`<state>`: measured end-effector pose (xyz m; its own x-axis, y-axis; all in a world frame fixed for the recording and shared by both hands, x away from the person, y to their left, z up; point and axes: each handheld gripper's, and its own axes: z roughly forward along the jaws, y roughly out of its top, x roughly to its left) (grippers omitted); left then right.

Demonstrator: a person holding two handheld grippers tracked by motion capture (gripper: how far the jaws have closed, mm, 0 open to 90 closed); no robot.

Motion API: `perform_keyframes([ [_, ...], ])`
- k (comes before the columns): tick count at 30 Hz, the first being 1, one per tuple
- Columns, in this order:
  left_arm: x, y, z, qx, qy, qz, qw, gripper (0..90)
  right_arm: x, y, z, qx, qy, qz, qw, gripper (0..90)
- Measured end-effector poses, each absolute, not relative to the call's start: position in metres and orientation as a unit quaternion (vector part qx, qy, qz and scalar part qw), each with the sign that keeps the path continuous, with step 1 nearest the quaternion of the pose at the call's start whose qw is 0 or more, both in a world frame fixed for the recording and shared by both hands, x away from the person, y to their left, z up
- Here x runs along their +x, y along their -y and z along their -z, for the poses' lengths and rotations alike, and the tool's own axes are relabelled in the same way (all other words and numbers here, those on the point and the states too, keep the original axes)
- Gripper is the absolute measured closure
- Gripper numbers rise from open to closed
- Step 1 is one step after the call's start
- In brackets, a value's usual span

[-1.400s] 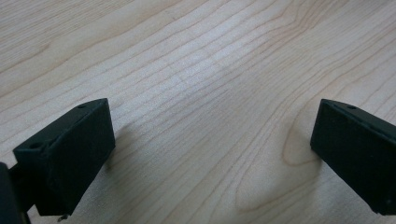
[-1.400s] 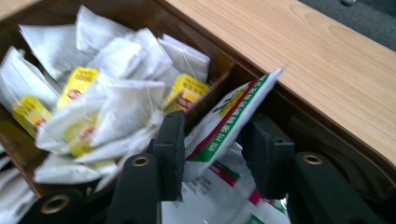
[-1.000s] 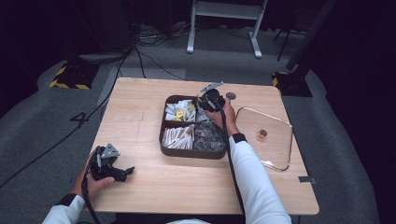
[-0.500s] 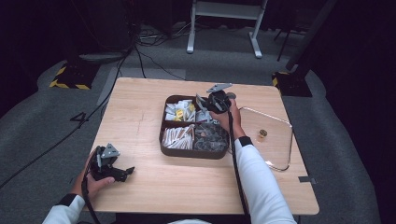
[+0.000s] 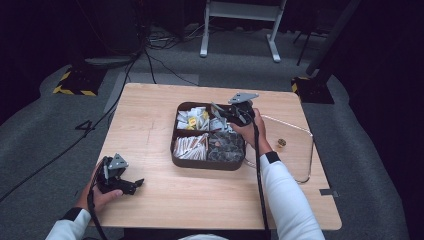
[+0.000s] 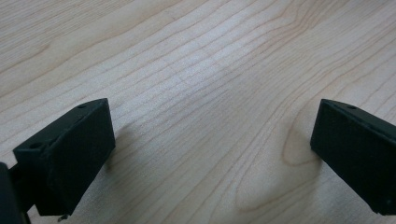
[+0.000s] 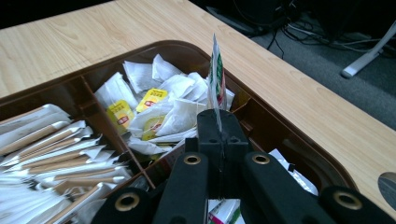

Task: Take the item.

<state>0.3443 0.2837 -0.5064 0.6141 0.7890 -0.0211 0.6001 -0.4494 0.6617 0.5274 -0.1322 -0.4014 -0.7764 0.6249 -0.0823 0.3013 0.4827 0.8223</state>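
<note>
One packet (image 7: 216,70) is being held edge-up in the closed right tongs (image 7: 218,122), above the tray (image 5: 200,163); placing seemingly remains. Left tongs (image 6: 210,154) are being rested wide open, empty, on the surface (image 5: 150,115).

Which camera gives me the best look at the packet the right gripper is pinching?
The right gripper view: the packet stands edge-on, clamped between the shut jaws above the brown tray. In the high view the right gripper is small and the packet hard to tell. The left gripper view faces bare table.

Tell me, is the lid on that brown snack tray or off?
Off. The clear lid lies flat on the table right of the brown tray, whose four compartments sit uncovered under the right gripper.
</note>
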Motion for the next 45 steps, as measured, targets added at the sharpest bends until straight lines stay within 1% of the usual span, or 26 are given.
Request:
perform_keyframes([
  [11, 0.344, -0.284, 0.506, 0.838, -0.414, -0.147, 0.323, 0.1, 0.499, 0.158, 0.387, 0.253, -0.832, -0.460, 0.180, 90.0],
  [27, 0.344, -0.284, 0.506, 0.838, -0.414, -0.147, 0.322, 0.1, 0.459, 0.186, 0.382, 0.228, -0.828, -0.482, 0.176, 90.0],
  [36, 0.344, -0.284, 0.506, 0.839, -0.414, -0.147, 0.322, 0.1, 0.437, 0.194, 0.377, 0.210, -0.831, -0.485, 0.172, 90.0],
  [45, 0.344, -0.284, 0.506, 0.839, -0.414, -0.147, 0.323, 0.1, 0.420, 0.192, 0.378, 0.190, -0.839, -0.482, 0.167, 90.0],
])
